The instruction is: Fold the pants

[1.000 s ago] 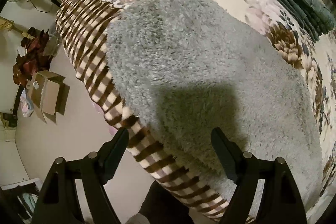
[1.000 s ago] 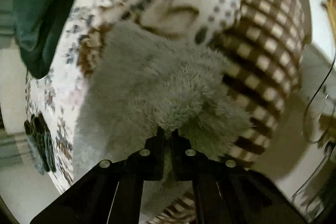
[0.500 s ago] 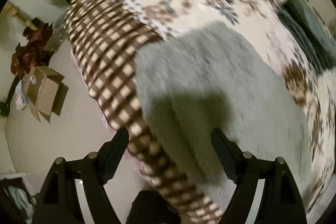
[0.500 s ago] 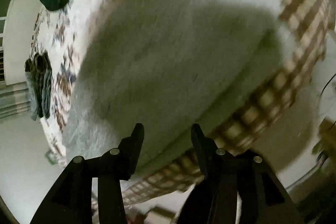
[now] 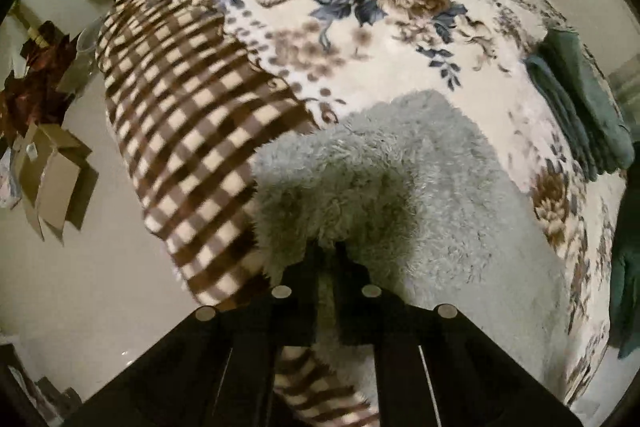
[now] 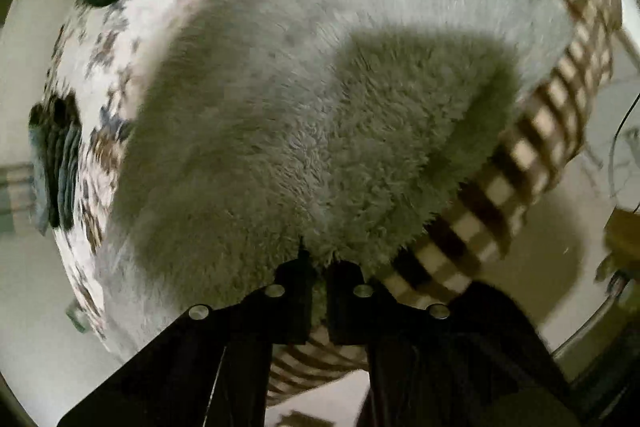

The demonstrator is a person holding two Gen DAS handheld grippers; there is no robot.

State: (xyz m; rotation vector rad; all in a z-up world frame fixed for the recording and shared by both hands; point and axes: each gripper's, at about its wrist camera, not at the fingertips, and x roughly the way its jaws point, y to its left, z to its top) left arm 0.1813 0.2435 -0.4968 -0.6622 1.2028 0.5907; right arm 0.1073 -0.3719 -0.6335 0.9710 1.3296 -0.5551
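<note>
- One pair of fluffy grey pants (image 5: 400, 179) lies on the floral blanket (image 5: 360, 39), lower centre of the left view.
- Two grippers: the left gripper (image 5: 327, 247) and the right gripper (image 6: 316, 259) each have their jaws pinched on the pants' near edge.
- One dark green folded pile (image 5: 580, 107) at right, partly cut off.
- The right view is blurred.

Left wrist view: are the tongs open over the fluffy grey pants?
No, the left tongs are shut, pinching a raised edge of the fluffy grey pants.
</note>
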